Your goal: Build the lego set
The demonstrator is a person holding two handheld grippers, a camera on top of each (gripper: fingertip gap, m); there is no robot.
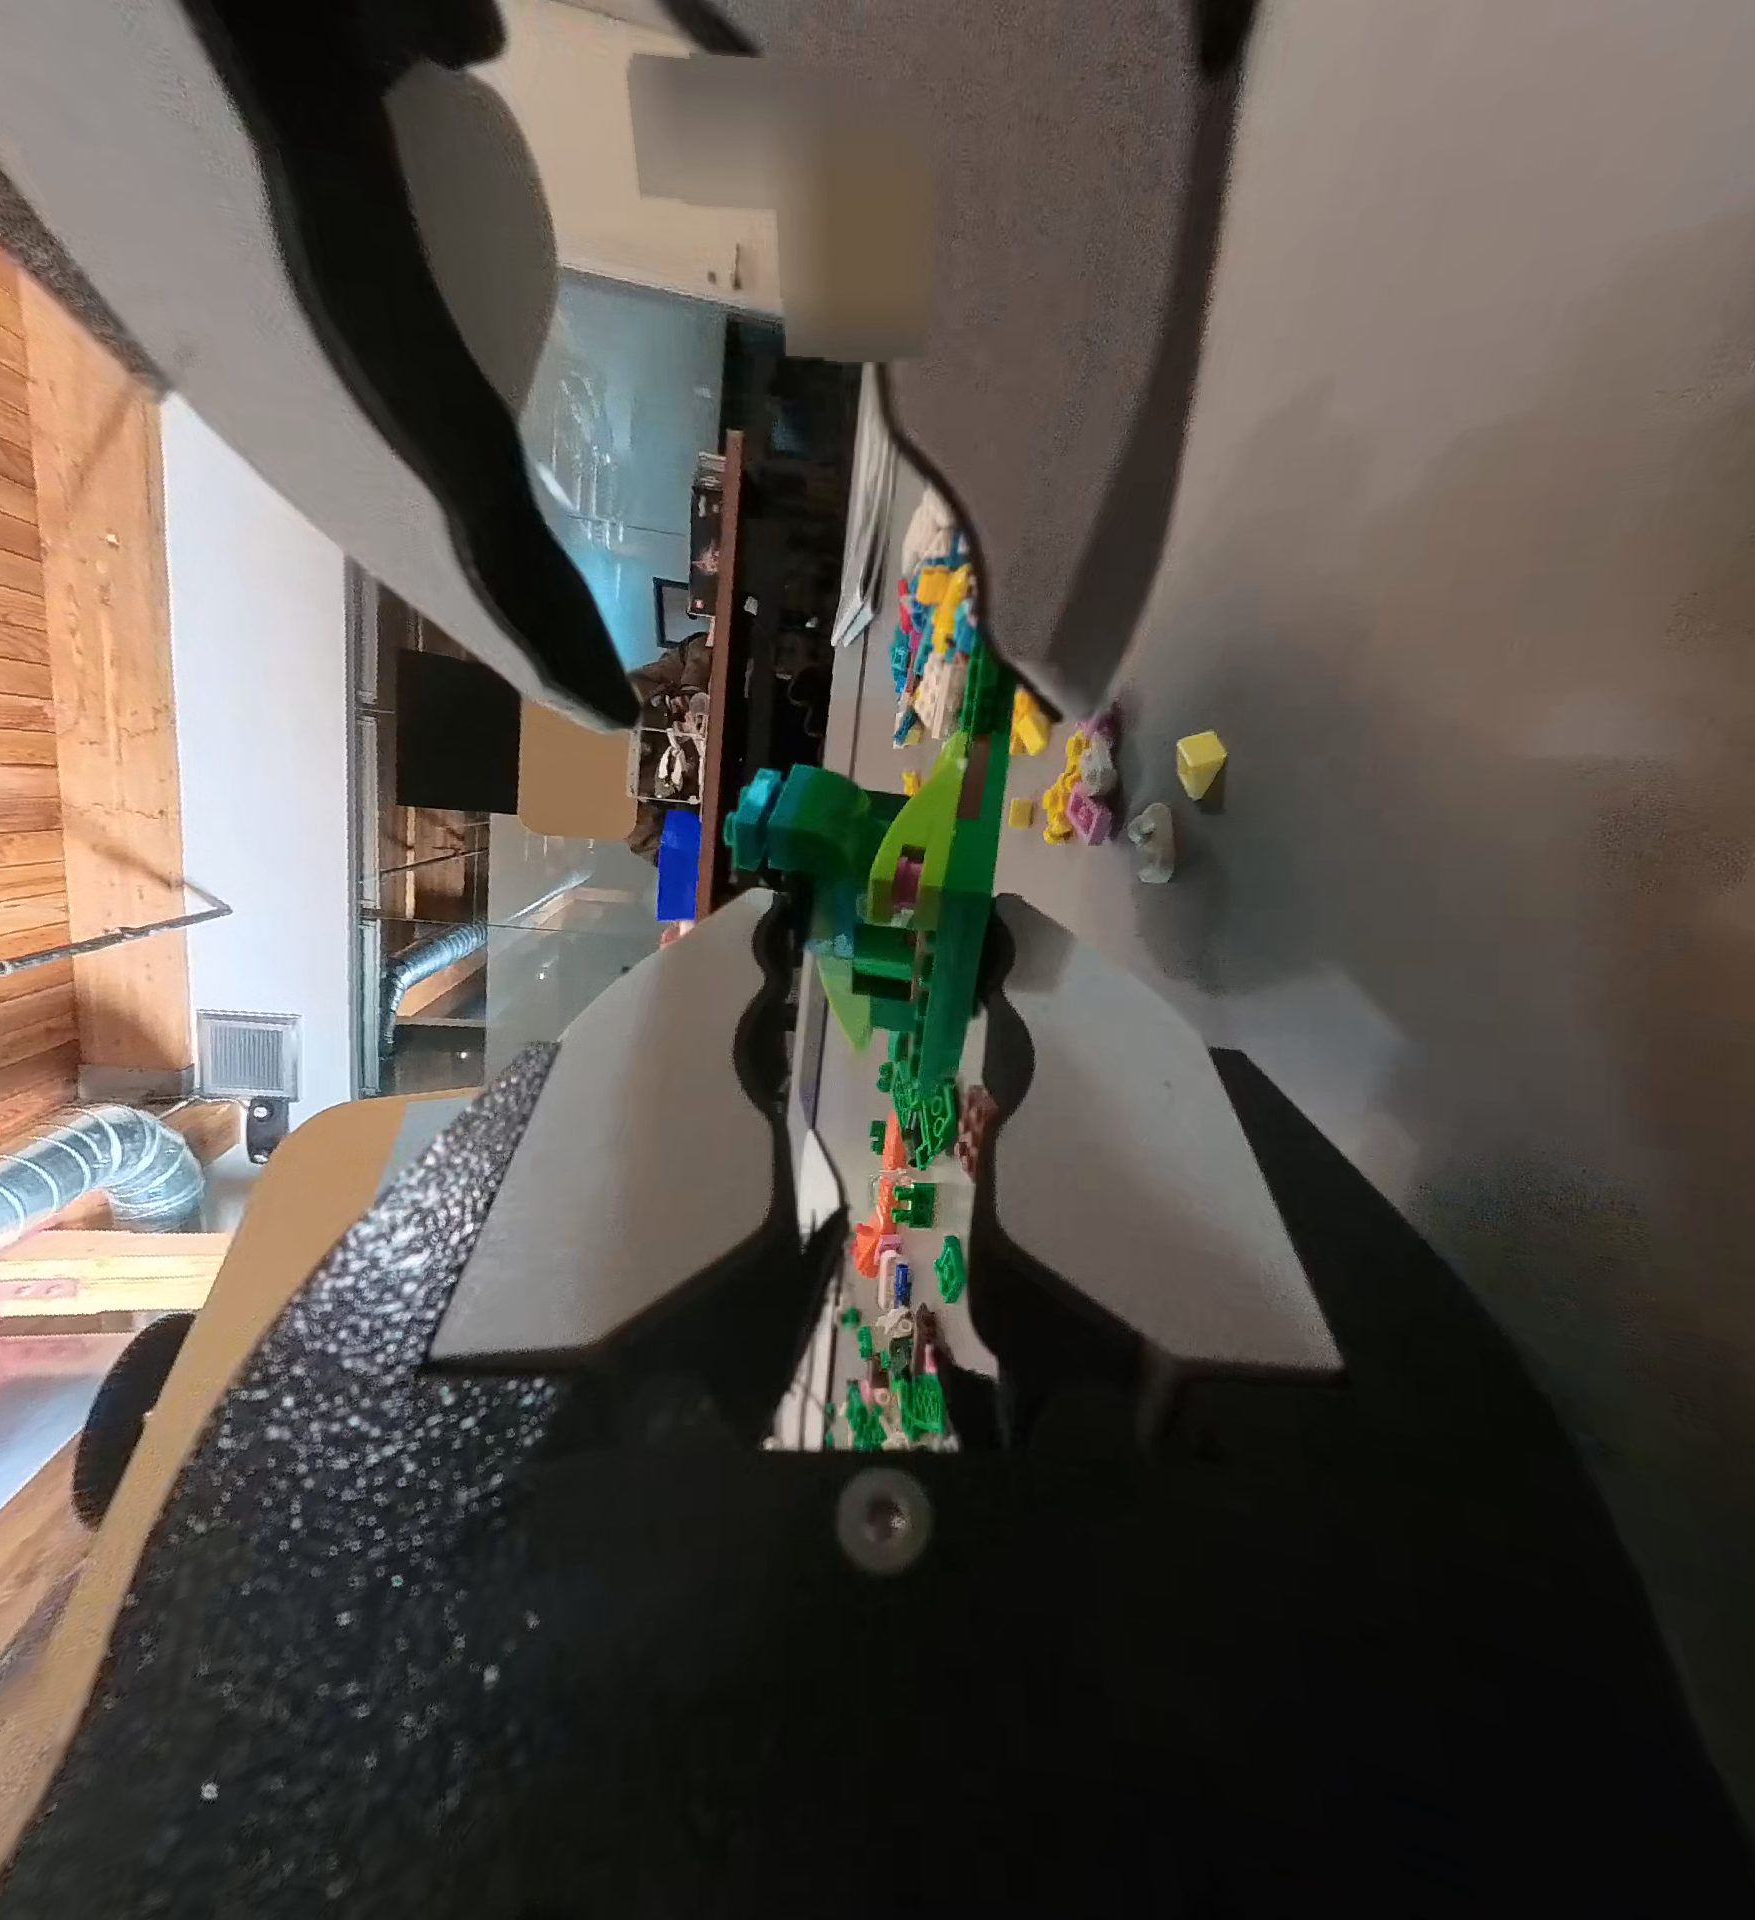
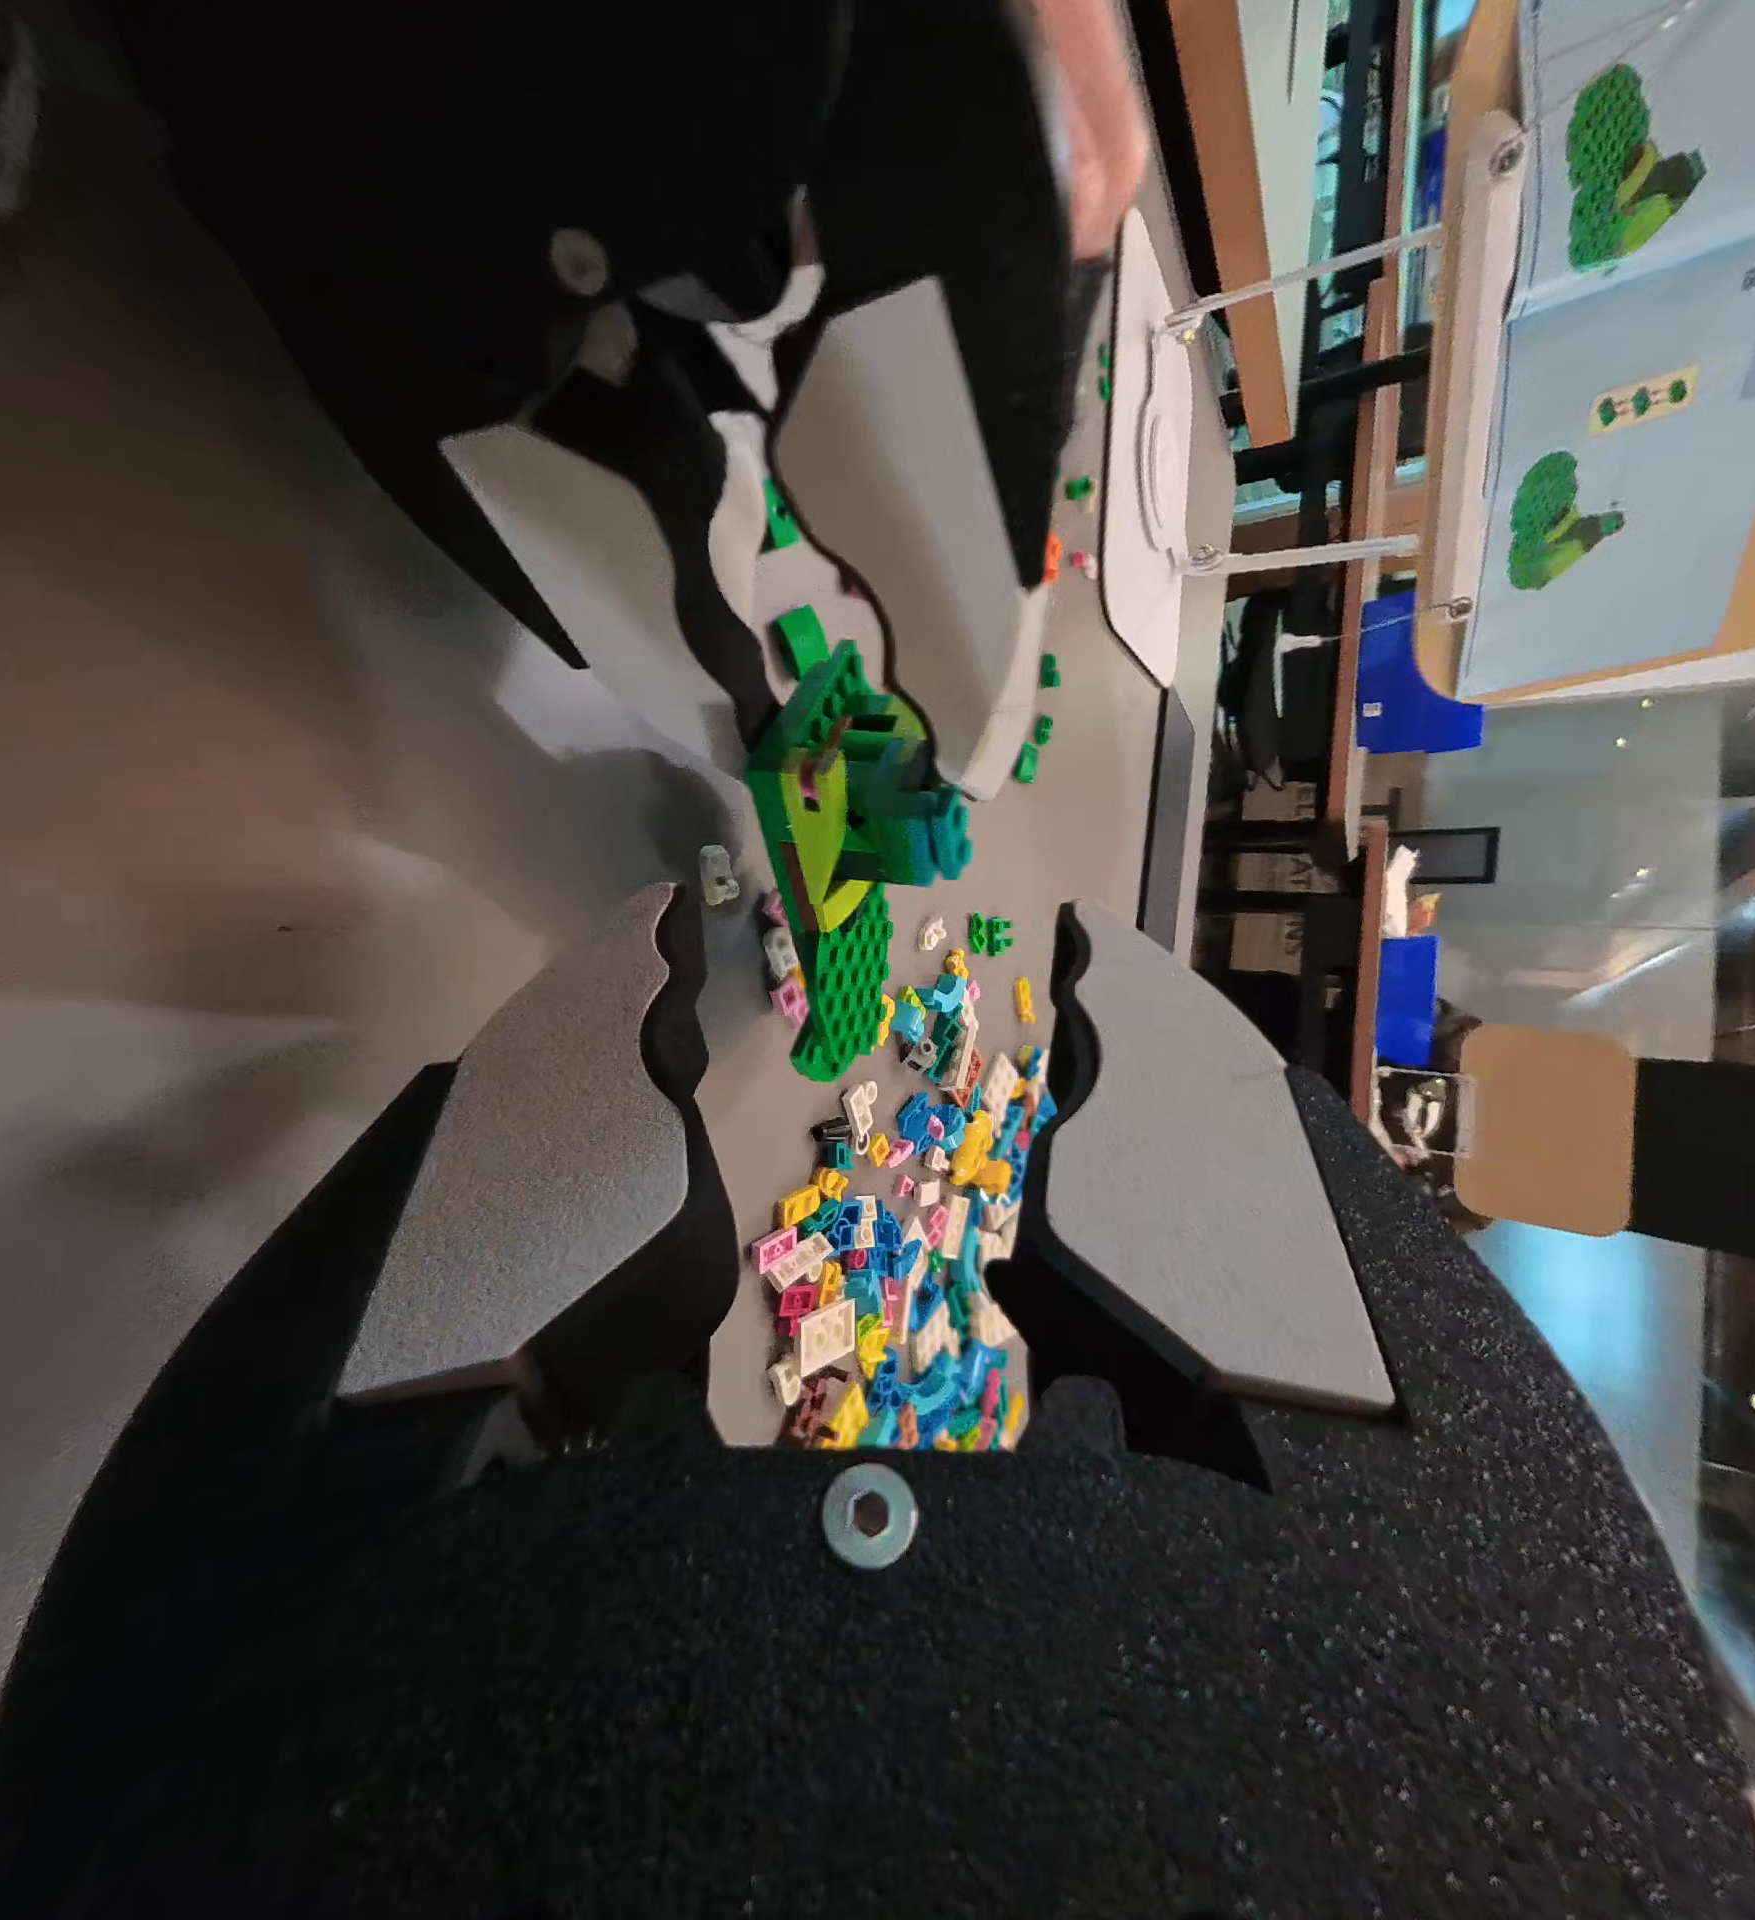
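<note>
In the left wrist view, the left gripper [image 1: 888, 935] sat at frame centre with its jaws clamped on the green lego build [image 1: 914, 914], gripping the edge of its base plate, while the teal block [image 1: 800, 816] on the build jutted toward the left of the frame. The other gripper loomed across the top, its fingers spread. Loose green and orange pieces [image 1: 904, 1226] lay on the grey table [image 1: 1475, 935] below centre. In the right wrist view, the right gripper [image 2: 873, 966] stood wide and empty at lower centre, above a colourful pile of bricks [image 2: 904, 1226]; the build hung just above centre, held by the left gripper reaching in from the upper part of the frame, and an instruction booklet [image 2: 1631, 364] stood at upper right. To do this step well, I judge the left should hold the plate steady while the right picks a single brick cleanly.
</note>
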